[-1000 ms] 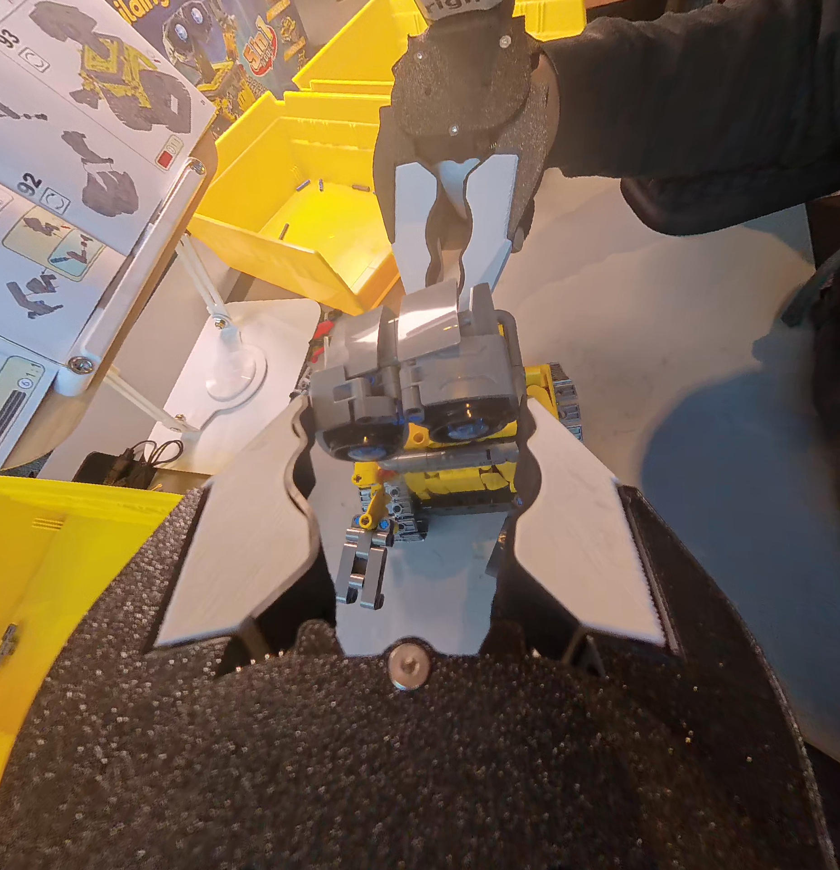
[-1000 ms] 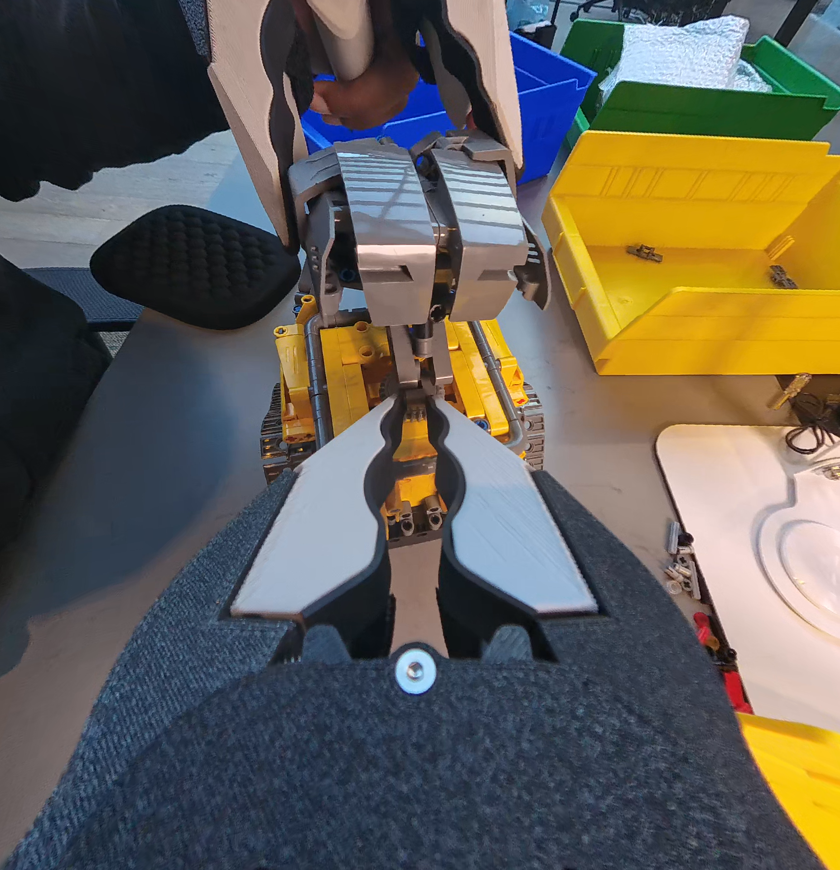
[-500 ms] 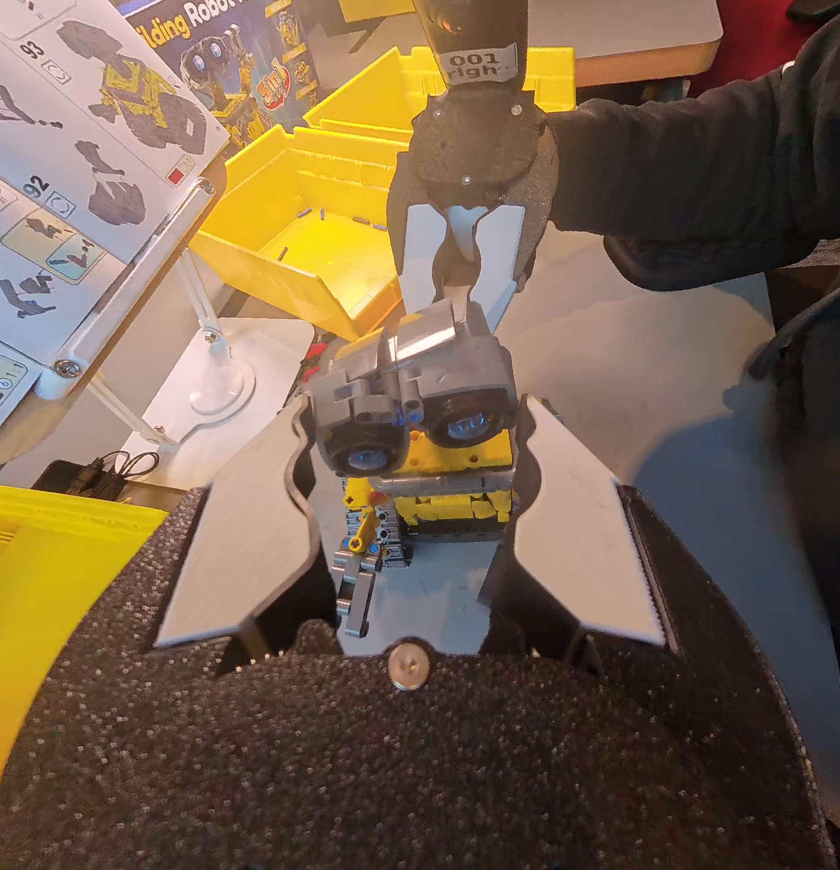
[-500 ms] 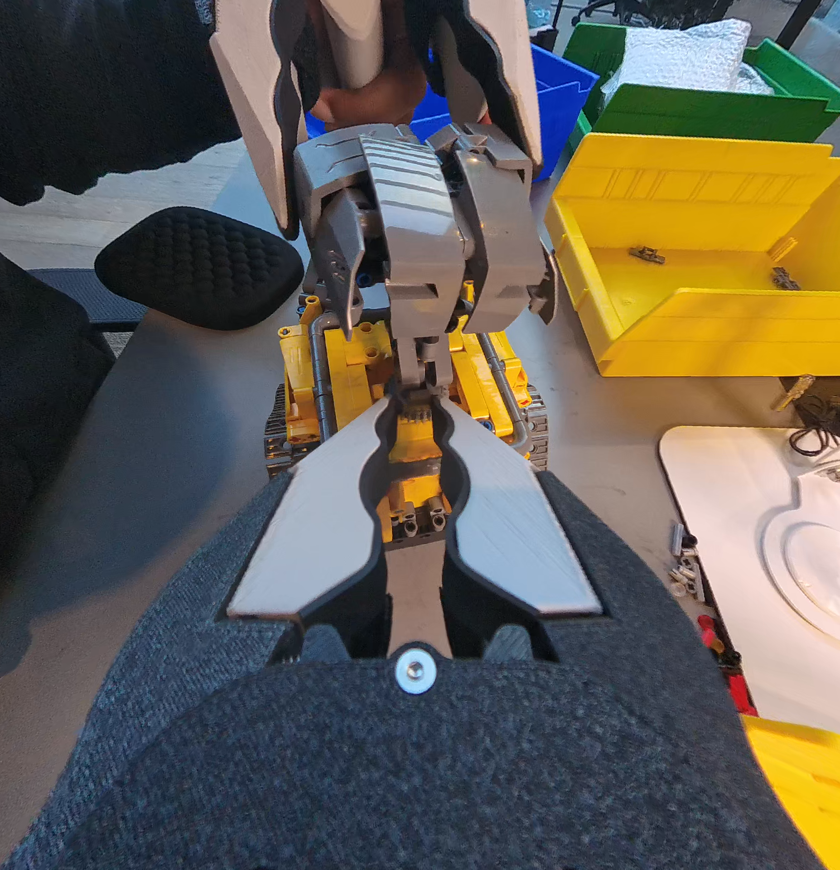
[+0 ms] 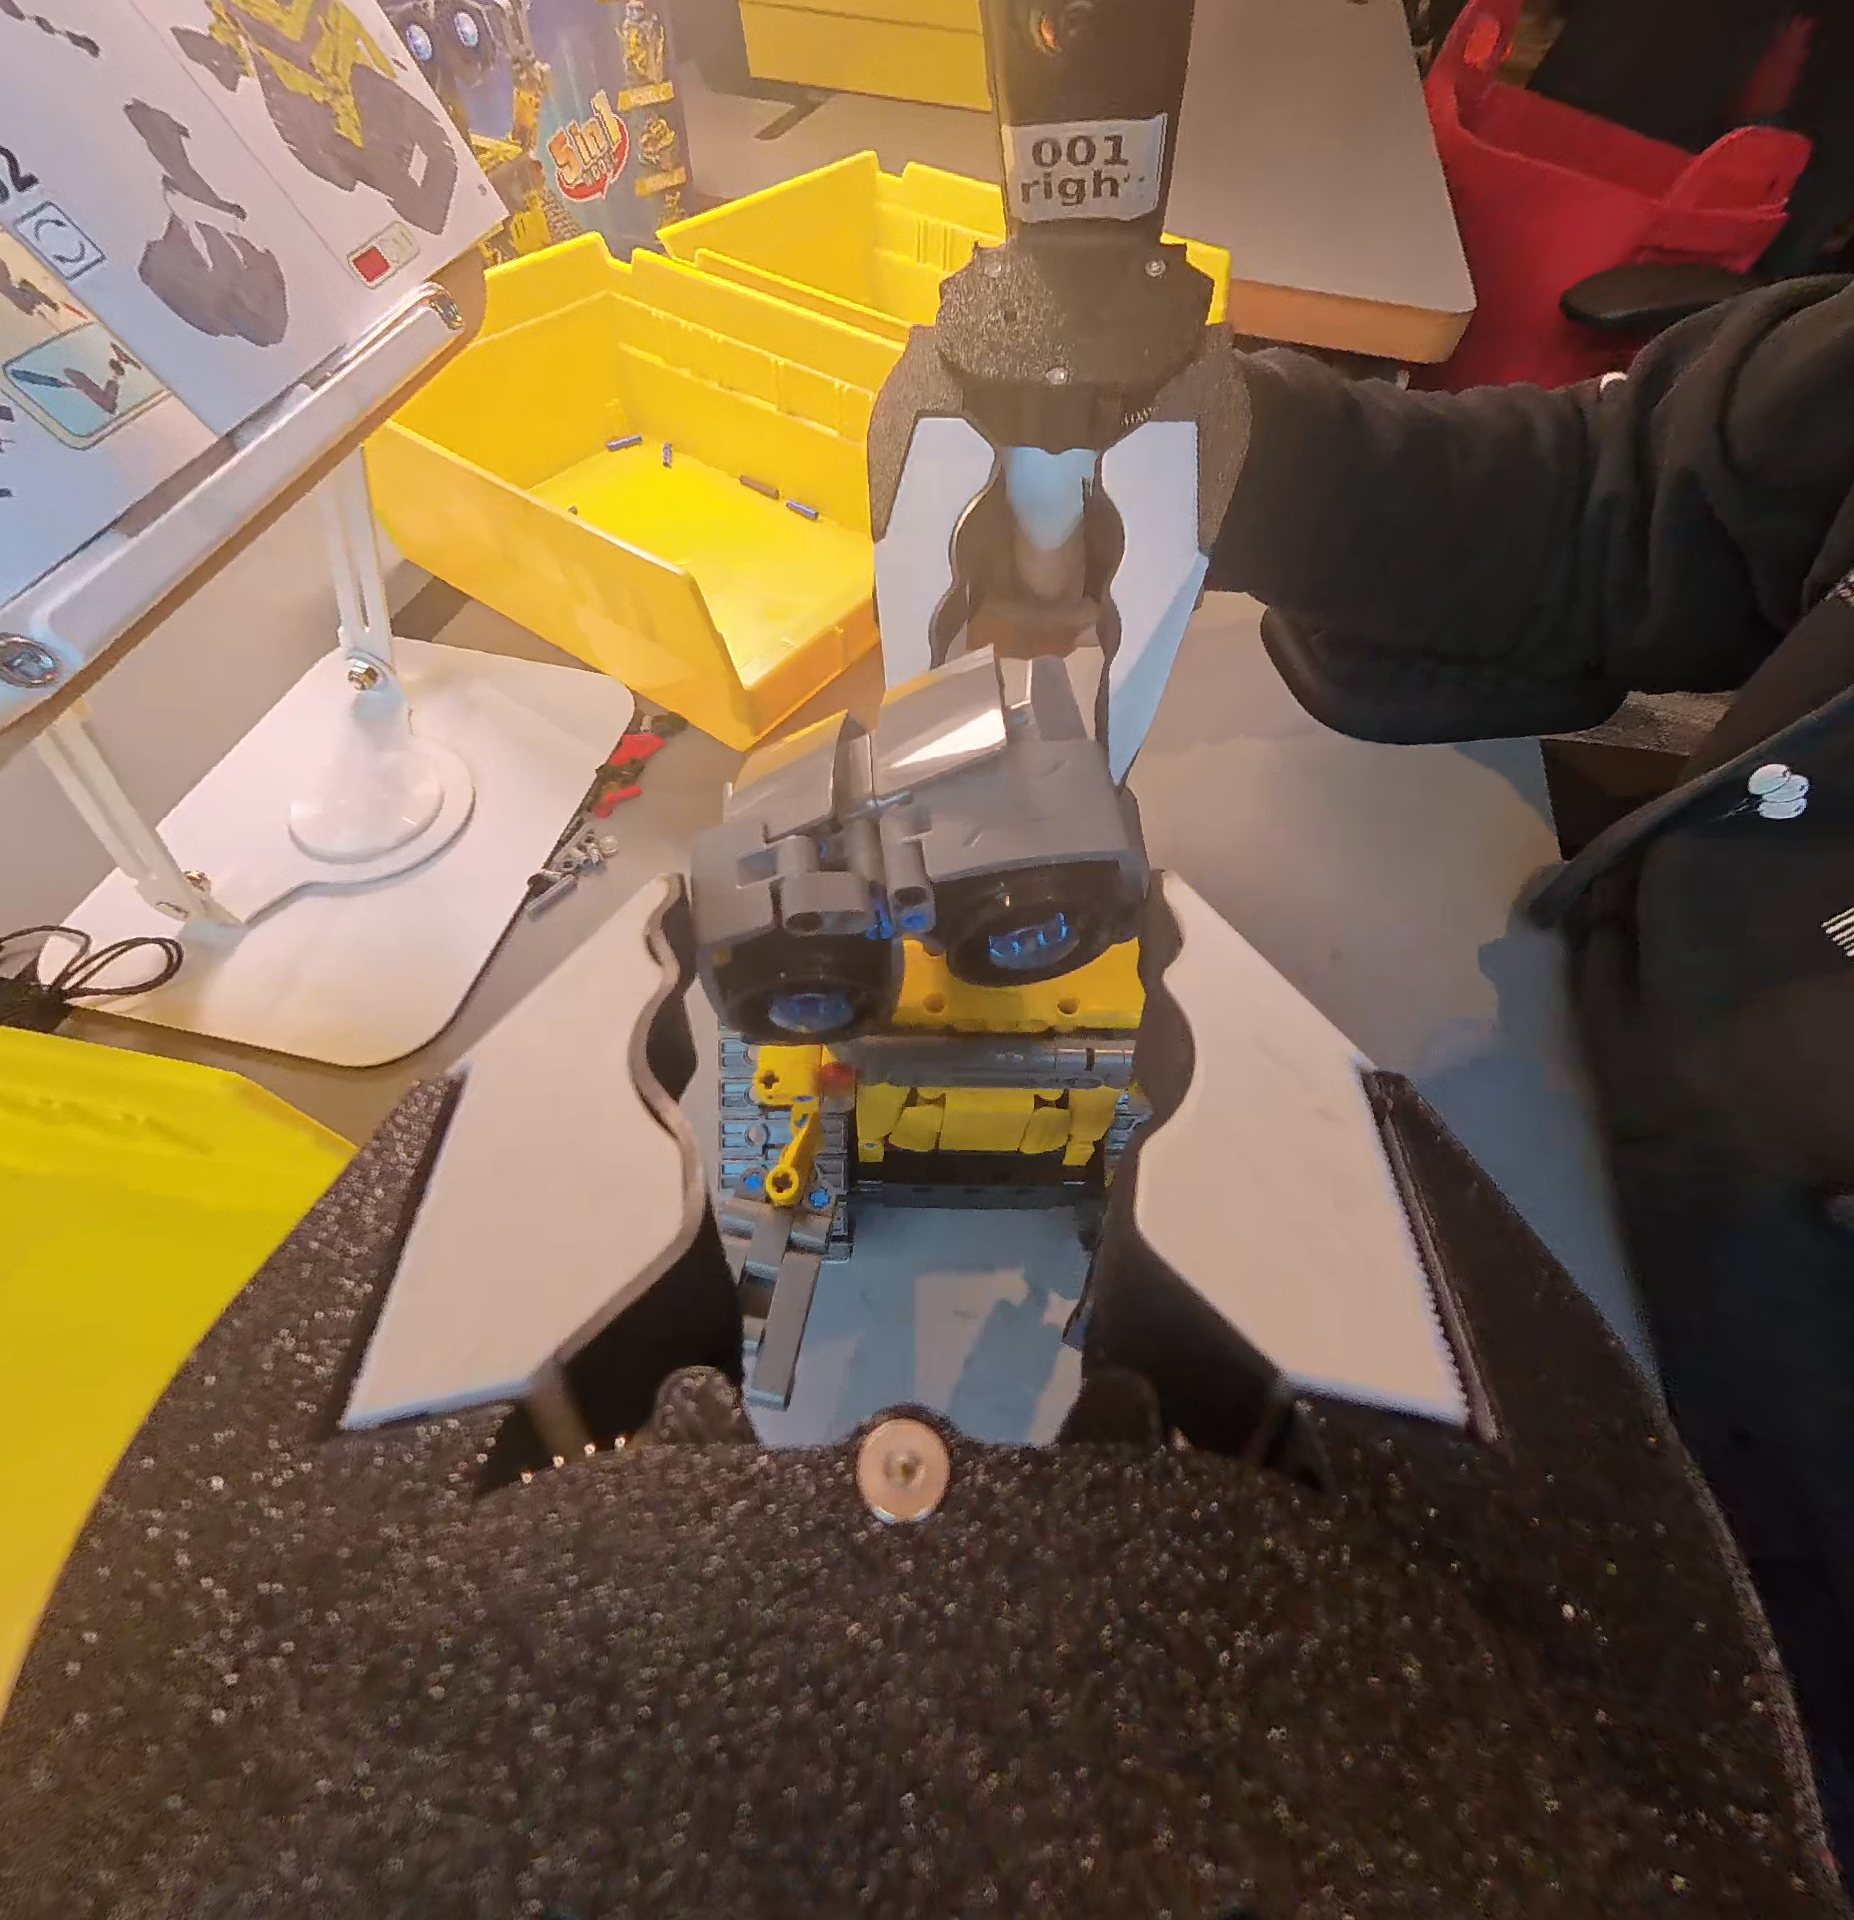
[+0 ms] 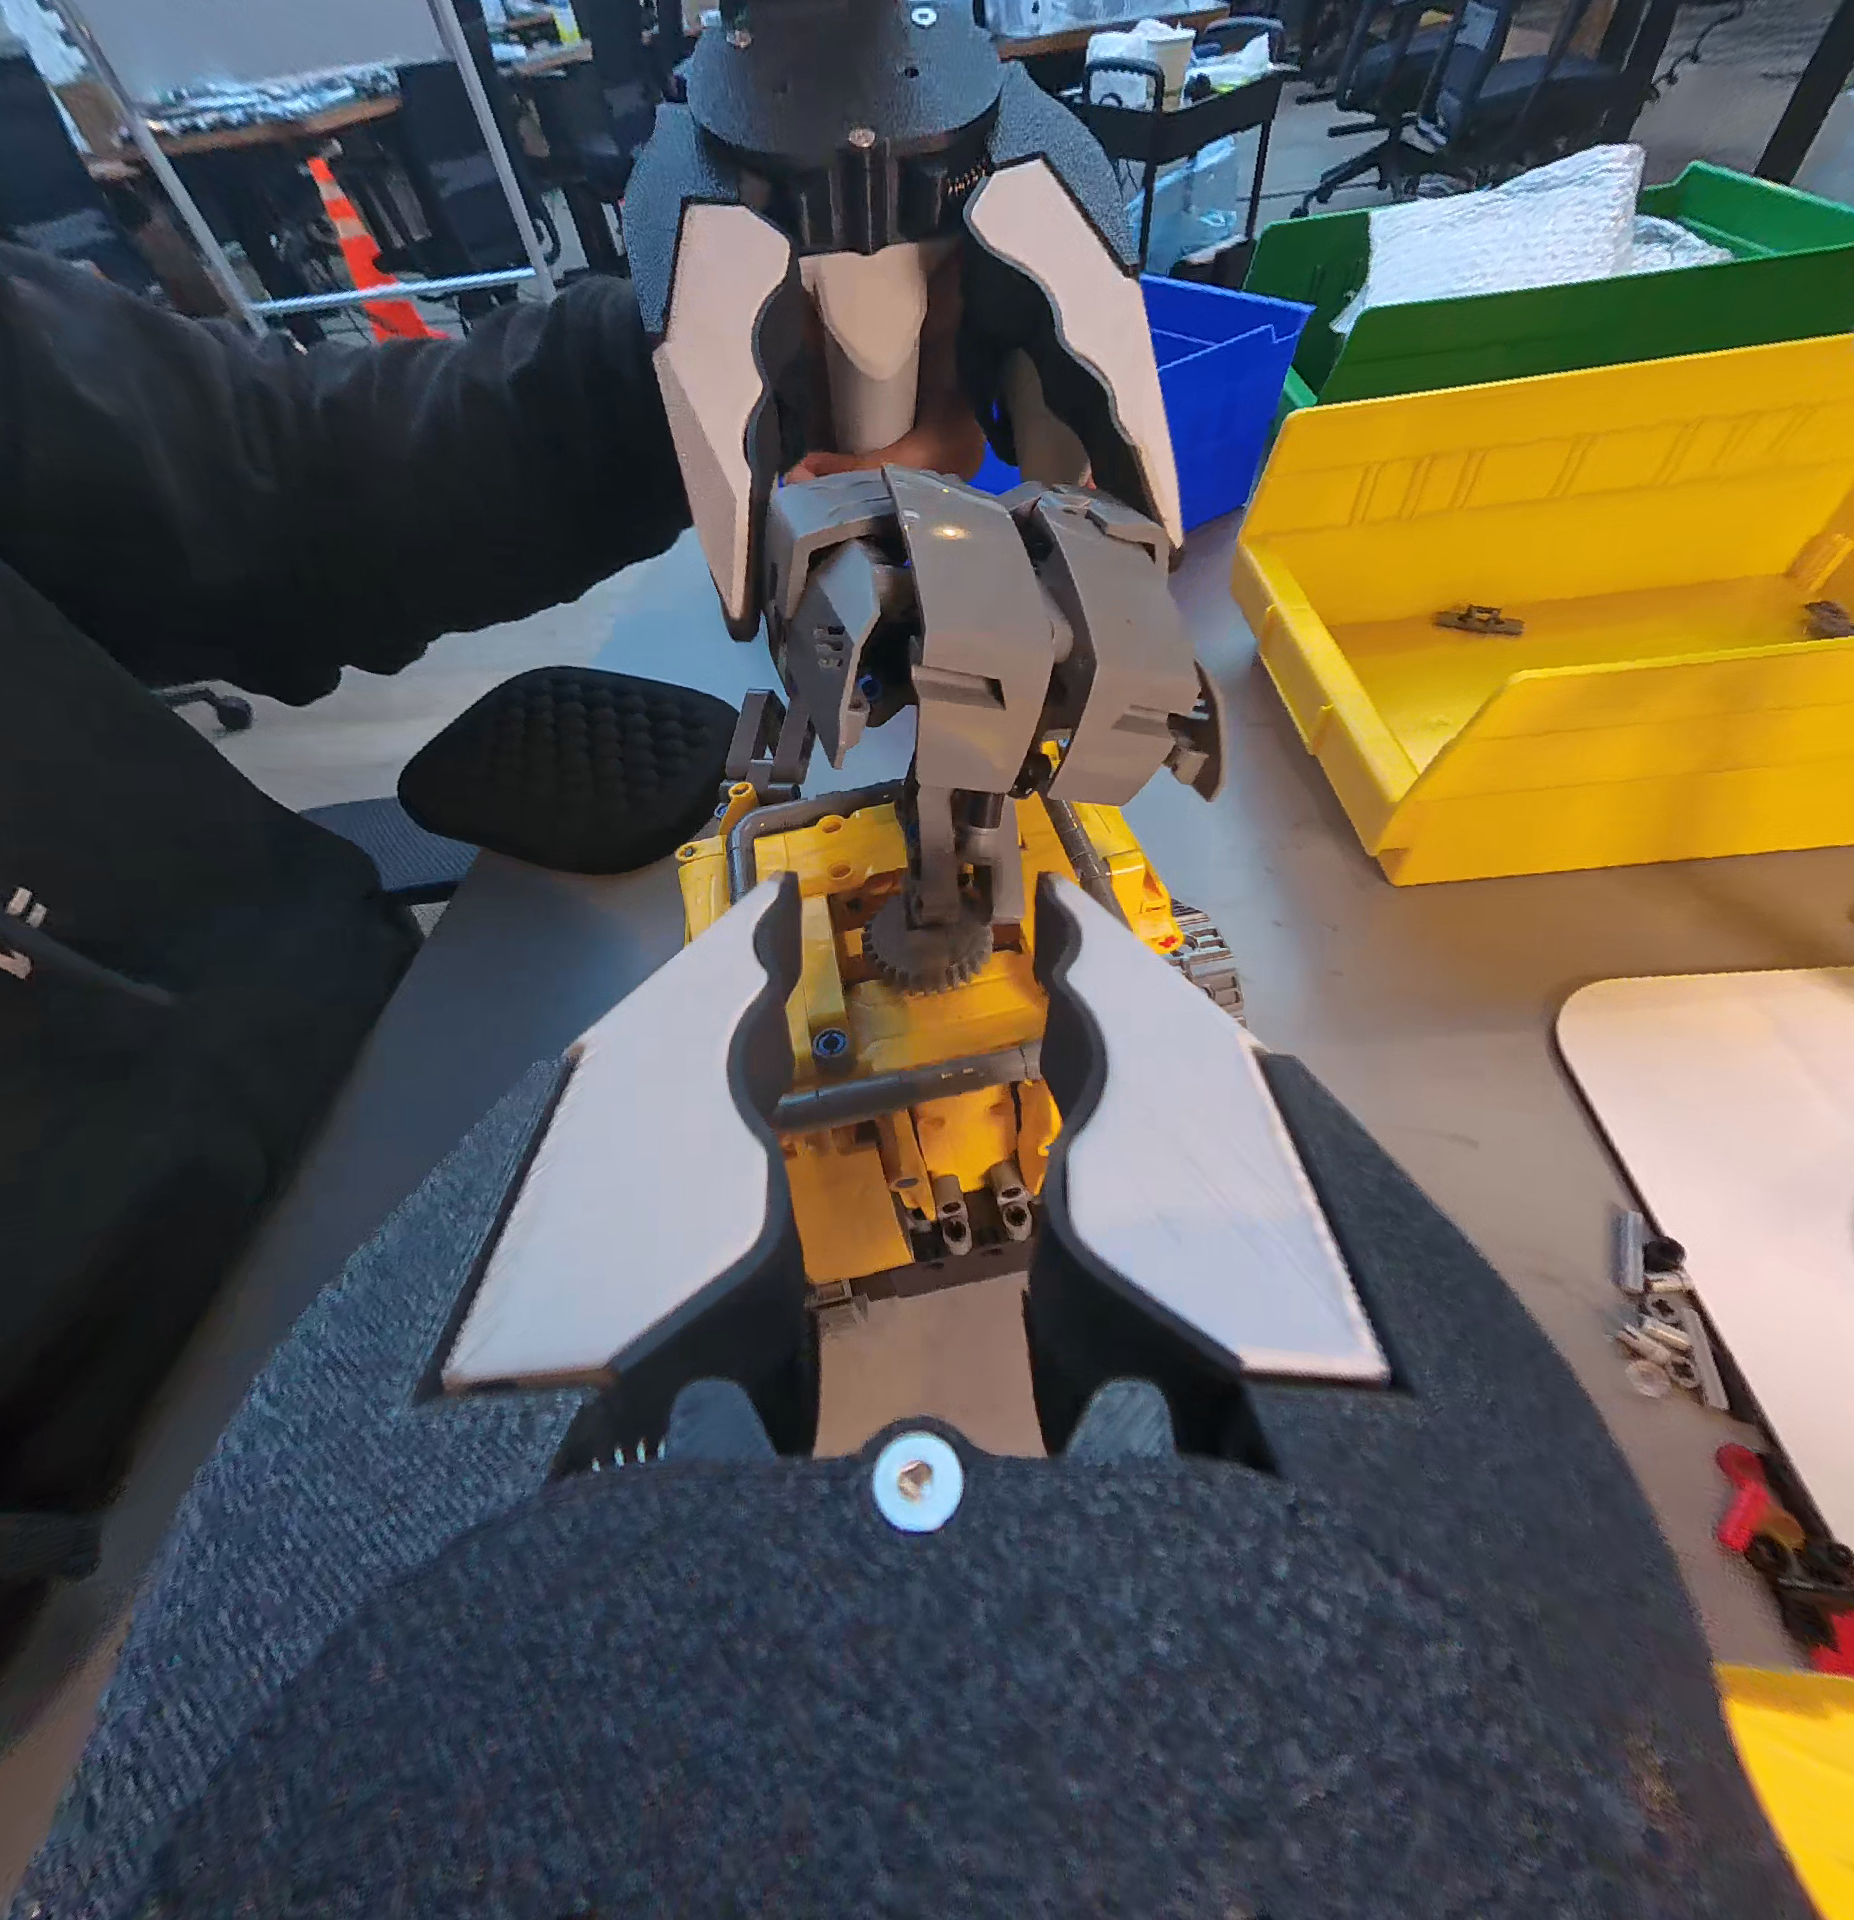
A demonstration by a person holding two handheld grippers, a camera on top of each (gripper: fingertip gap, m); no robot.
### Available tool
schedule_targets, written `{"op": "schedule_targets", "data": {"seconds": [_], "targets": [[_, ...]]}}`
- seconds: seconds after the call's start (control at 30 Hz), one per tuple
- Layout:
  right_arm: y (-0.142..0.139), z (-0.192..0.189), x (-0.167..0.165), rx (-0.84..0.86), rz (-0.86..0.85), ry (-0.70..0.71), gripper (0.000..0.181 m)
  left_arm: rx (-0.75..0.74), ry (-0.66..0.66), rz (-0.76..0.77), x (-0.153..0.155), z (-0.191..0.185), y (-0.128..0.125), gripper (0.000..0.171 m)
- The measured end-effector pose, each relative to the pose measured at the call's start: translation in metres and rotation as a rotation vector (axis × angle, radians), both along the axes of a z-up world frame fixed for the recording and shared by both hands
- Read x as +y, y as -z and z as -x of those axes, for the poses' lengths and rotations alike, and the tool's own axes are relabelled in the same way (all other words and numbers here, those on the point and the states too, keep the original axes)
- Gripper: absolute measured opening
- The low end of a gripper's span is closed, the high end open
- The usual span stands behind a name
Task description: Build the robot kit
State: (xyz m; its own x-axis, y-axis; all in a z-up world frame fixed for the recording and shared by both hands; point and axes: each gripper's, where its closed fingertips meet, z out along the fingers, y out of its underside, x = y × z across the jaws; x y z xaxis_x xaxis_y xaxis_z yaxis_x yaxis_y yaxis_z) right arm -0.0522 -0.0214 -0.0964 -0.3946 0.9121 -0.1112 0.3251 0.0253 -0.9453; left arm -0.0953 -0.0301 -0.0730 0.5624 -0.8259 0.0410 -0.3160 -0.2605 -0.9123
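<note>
Since a second ago my right tongs (image 6: 912,883) have let go of the toy robot's neck and spread apart, and the grey head has turned aside.

Left wrist view: my left tongs (image 5: 918,883) stand released, 1 finger (image 5: 549,1122) on each side of the toy robot (image 5: 933,997), level with its 2 blue-lensed eyes; I cannot tell if they touch it. It stands upright on the grey table (image 5: 1318,894). Beyond it my right tongs hang over the head, held by a black-sleeved arm (image 5: 1525,540). Left of the toy sit a white stand (image 5: 310,935) carrying an instruction booklet (image 5: 175,208), and a yellow bin (image 5: 632,540) holding a few small pins.

Right wrist view: my right tongs gape on either side of the yellow body, near the dark gear at the neck's foot, gripping nothing. To the right lie another yellow bin (image 6: 1588,727), a green bin (image 6: 1588,312) and a blue bin (image 6: 1214,384), with loose small parts (image 6: 1661,1320) beside the stand's base. Behind stretches an office with desks and chairs.
</note>
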Motion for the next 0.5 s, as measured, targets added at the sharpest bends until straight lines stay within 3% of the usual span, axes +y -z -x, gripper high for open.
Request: {"op": "schedule_targets", "data": {"seconds": [0.2,0.33,0.5], "targets": [[-0.004,0.004,0.007,0.013,0.046,0.032,0.043,-0.048,0.018,0.073,0.007,-0.001,-0.004,0.085],[-0.012,0.007,0.014,0.042,0.142,0.058,0.050,-0.086,0.027,0.141,0.014,-0.003,-0.003,0.085],[-0.019,0.006,0.020,0.064,0.259,0.063,0.046,-0.108,0.041,0.193,0.020,-0.008,-0.001,0.085]]}}
